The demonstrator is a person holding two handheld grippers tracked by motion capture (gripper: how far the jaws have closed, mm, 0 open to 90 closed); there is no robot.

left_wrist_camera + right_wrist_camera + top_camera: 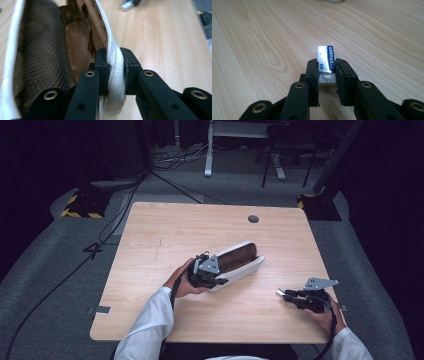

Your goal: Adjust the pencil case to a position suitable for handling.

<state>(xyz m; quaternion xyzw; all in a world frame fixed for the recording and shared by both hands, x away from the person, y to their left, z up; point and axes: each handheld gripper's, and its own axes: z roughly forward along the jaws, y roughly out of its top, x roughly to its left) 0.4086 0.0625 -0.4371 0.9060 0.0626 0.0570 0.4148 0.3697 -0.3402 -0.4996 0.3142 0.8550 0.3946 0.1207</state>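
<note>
A dark room with grey carpet, trailing cables and stand feet marked in yellow and black surrounds a pale wooden counter (165, 230) with a small round hole near its far edge. Two white-sleeved forearms come in from the near side, each hand holding a black two-jaw gripper. Near the middle of the counter lies a long pencil case (239, 260) — white on the outside, brown inside — resting at an angle with its zipped mouth open. The left gripper (216, 281) sits at the near end of the case, and its jaws are clamped on the case's white woven edge: in the left gripper view the fabric band (115, 72) is pinched tight between the two black pads, running up and away between them. To the left of that band the same view shows the open interior, with brown mesh lining (42, 52) and tan fabric folds, somewhat blurred, so what lies deeper inside cannot be told. The right gripper (283, 293) hovers low over the counter's near right area, well apart from the case, pointing toward it. Its jaws are closed on a small eraser (325, 62) — a block in a silvery and blue sleeve printed with the word ERASER — which sticks out forward past the pads, seemingly just above the wood grain.
</note>
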